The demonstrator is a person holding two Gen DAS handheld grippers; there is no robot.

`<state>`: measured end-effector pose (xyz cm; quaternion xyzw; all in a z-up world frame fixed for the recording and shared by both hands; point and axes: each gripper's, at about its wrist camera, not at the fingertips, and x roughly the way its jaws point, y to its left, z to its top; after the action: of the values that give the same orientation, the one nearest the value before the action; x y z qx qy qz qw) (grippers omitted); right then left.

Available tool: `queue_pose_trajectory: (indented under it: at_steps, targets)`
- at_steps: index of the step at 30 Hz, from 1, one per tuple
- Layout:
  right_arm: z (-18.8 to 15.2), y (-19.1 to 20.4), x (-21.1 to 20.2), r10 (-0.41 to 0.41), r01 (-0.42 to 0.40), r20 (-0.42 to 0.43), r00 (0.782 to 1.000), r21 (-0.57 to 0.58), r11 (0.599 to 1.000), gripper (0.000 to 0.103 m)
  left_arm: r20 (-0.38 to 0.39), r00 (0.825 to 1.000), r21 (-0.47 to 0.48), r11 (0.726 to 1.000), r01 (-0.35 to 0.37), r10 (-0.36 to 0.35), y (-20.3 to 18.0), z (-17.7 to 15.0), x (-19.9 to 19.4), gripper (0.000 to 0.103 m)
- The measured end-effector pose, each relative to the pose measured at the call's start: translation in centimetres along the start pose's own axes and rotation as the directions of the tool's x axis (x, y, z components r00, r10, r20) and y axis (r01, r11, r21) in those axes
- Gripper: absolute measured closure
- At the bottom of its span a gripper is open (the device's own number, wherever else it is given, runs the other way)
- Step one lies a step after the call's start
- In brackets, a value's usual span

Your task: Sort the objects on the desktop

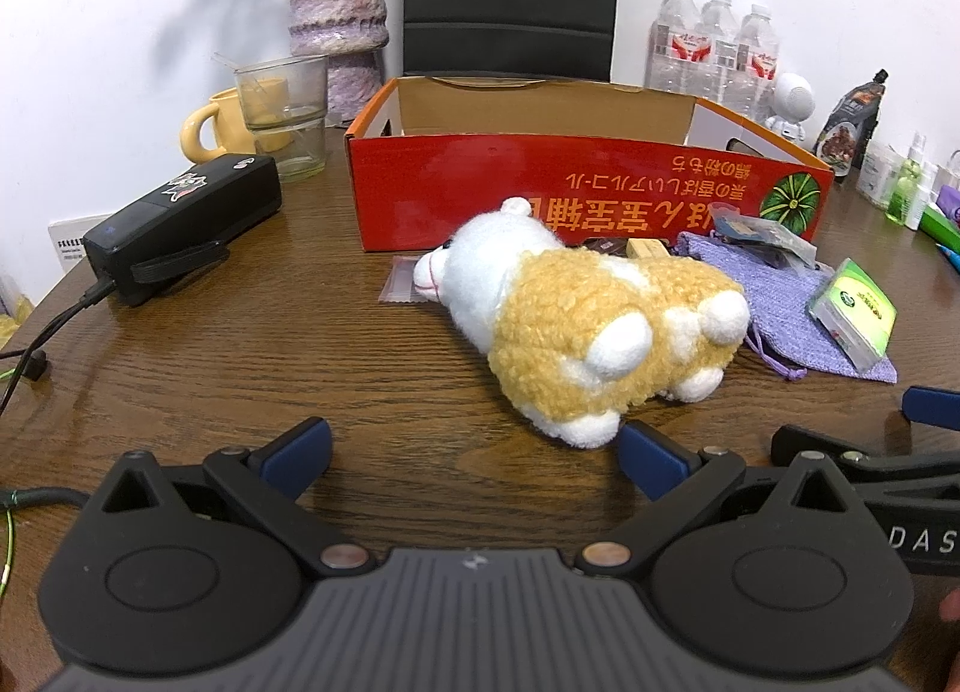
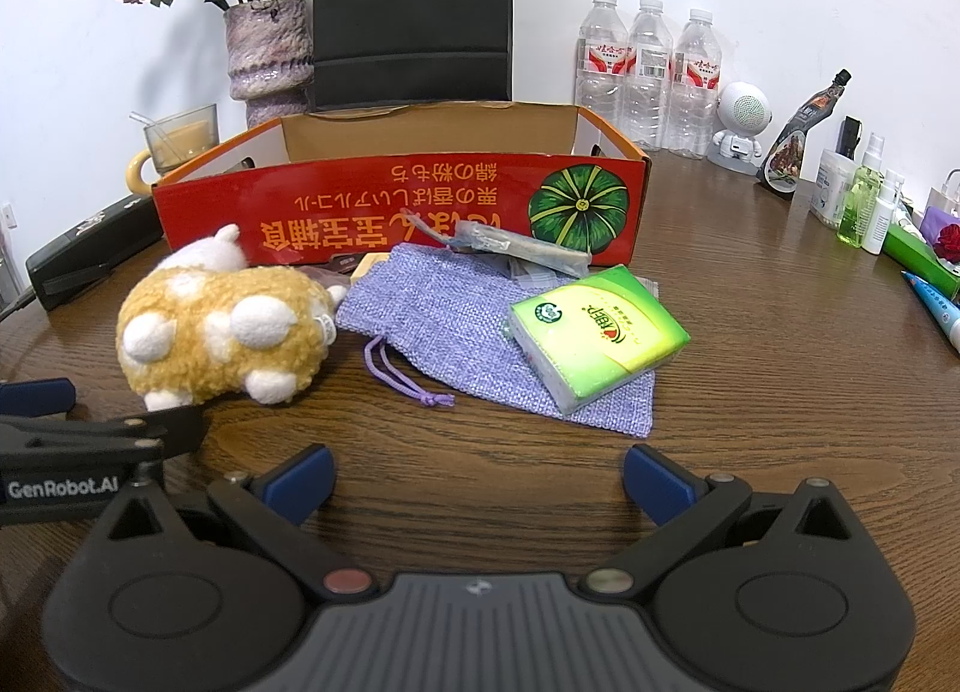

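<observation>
**Both claws wide and empty before the clutter**

The left claw [image 1: 474, 455] hovers low over the table [image 1: 300, 344] with its blue pads spread wide and nothing between them. The plush toy [image 1: 594, 326] lies on its side just ahead, its rump and white feet nearest the claw's right pad. The right claw [image 2: 477, 482] is likewise fully spread and empty, facing the purple drawstring pouch [image 2: 444, 326].

The loose things sit in front of the red cardboard box [image 2: 396, 206], whose open top looks like the likely destination. A green tissue pack [image 2: 597, 332] rests on the pouch, and a few small packets lie behind it against the box wall.

The toy is probably light and soft; it should squash under the pads, so a grip across the fleecy body seems surer than one on a foot. The tissue pack is likely light, slightly slick in its wrapper, and best pinched across its narrow sides. The pouch is limp cloth and would sag; bunching its middle seems wise.
</observation>
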<state>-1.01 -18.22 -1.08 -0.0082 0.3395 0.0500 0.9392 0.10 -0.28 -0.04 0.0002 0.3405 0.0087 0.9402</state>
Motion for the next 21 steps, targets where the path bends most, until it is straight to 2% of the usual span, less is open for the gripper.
queue_pose_trajectory:
  at_steps: [10, 21]
  targets:
    - [0.00, -0.01, 0.02, -0.001, 0.001, 0.000, 1.000, 0.000, 1.000, 0.000, 0.001, 1.000, 0.000, 1.000, -0.001, 0.001, 0.03, 0.07, 0.05, 0.000]
    - [0.05, -0.18, 0.02, -0.009, 0.009, 0.001, 1.000, 0.006, 1.000, 0.000, 0.001, 0.999, -0.027, 0.999, -0.037, 0.037, -0.33, 0.13, 0.14, 0.000]
